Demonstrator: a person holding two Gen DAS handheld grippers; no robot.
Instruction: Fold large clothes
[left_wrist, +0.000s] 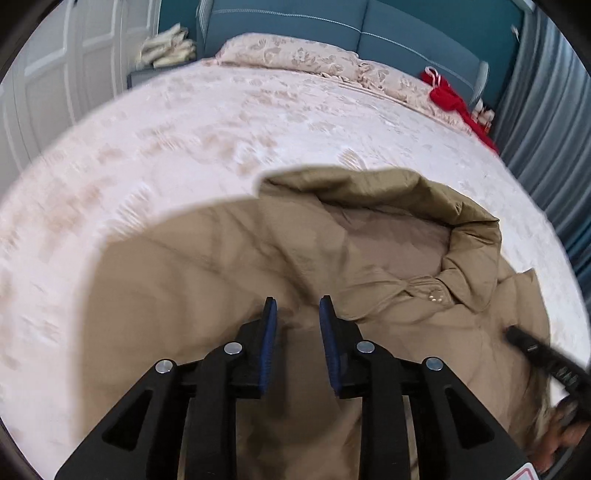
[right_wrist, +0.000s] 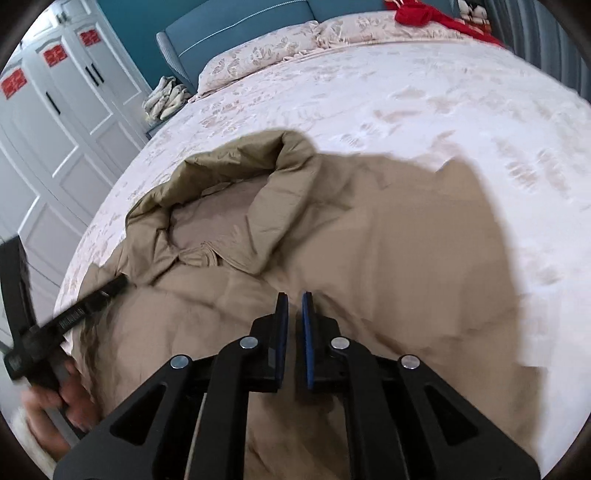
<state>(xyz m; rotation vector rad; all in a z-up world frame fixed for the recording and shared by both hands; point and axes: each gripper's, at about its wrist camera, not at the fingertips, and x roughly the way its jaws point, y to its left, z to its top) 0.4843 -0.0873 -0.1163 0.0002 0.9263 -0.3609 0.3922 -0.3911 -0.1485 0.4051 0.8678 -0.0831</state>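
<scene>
Tan coat (left_wrist: 229, 266) lies spread on a bed beneath both grippers.

The left gripper (left_wrist: 297, 308) hangs spread above the fabric; the right gripper (right_wrist: 295, 302) is narrowed to a slim gap, gripping nothing. The hood is rumpled. A pale floral bedspread (left_wrist: 184, 129) meets a teal headboard (left_wrist: 295, 22).

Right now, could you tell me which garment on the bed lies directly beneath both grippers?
The tan coat, spread under them; the red garment lies far off by the pillows.
</scene>
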